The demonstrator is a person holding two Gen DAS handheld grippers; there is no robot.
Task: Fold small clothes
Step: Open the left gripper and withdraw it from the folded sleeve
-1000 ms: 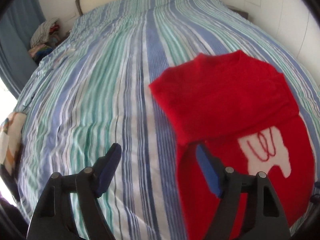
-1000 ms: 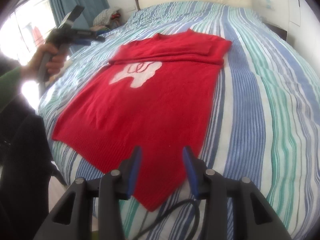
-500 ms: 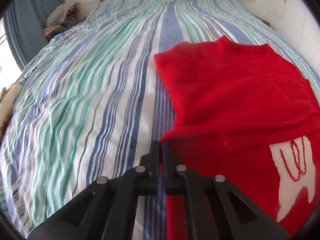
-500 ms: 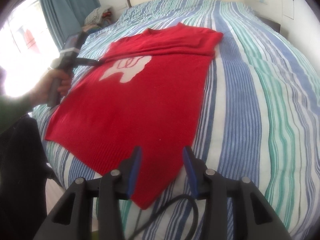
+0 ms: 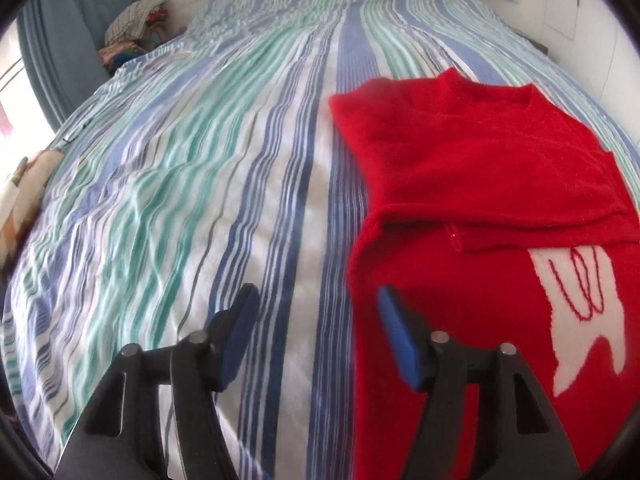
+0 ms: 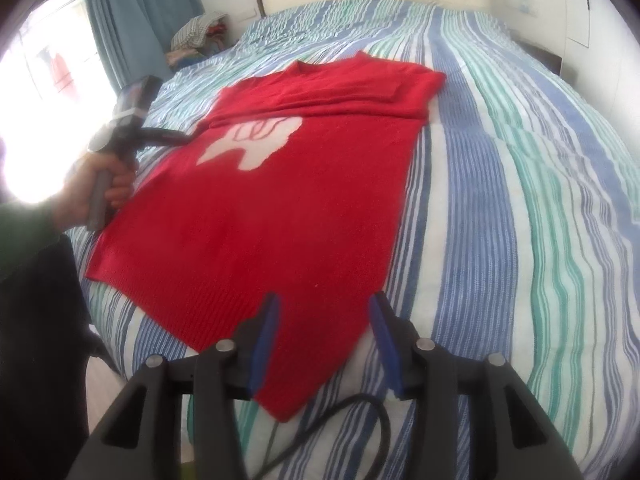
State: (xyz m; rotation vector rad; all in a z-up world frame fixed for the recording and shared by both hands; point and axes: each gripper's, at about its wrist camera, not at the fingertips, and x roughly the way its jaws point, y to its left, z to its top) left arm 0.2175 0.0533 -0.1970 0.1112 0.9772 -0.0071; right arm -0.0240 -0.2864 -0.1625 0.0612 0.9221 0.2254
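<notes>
A red sweater (image 6: 280,200) with a white patch is lying flat on a striped bed (image 6: 520,200), sleeves folded across its chest. The left gripper (image 5: 316,320) is hovering over its side edge, fingers spread. The right gripper (image 6: 324,332) is hovering over its hem, fingers spread.

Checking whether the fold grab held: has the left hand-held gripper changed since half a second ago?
Yes. The left hand-held gripper has opened; its jaws now straddle the side edge of the red sweater, which lies flat.
</notes>
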